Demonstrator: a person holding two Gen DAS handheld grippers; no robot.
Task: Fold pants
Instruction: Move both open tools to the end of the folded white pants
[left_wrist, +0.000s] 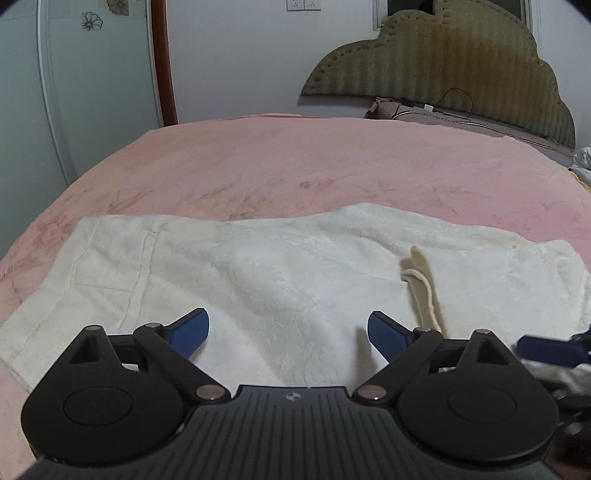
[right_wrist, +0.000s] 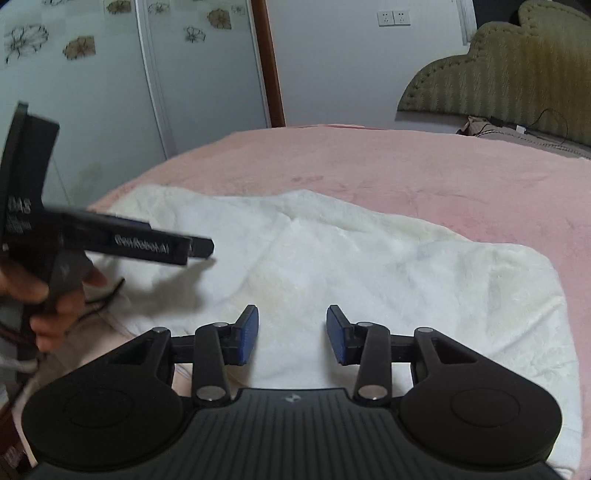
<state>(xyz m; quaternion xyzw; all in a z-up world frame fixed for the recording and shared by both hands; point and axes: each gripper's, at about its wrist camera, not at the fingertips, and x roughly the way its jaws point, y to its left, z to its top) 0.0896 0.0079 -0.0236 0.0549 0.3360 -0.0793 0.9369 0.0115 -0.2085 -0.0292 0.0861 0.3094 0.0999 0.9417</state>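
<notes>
We see our left gripper (left_wrist: 288, 332) with its jaws spread wide and holding nothing, hovering over the cream pants (left_wrist: 258, 273), and our right gripper (right_wrist: 292, 334) likewise has its jaws apart and bare above the same cloth. The pants lie spread across the pink bed (left_wrist: 295, 162), with what looks like a folded-back hem edge at the right in the left wrist view, though the fisheye leaves us unsure. Beyond the bed stand a padded headboard (left_wrist: 443, 74) and a flower-printed wardrobe (right_wrist: 110, 74).
</notes>
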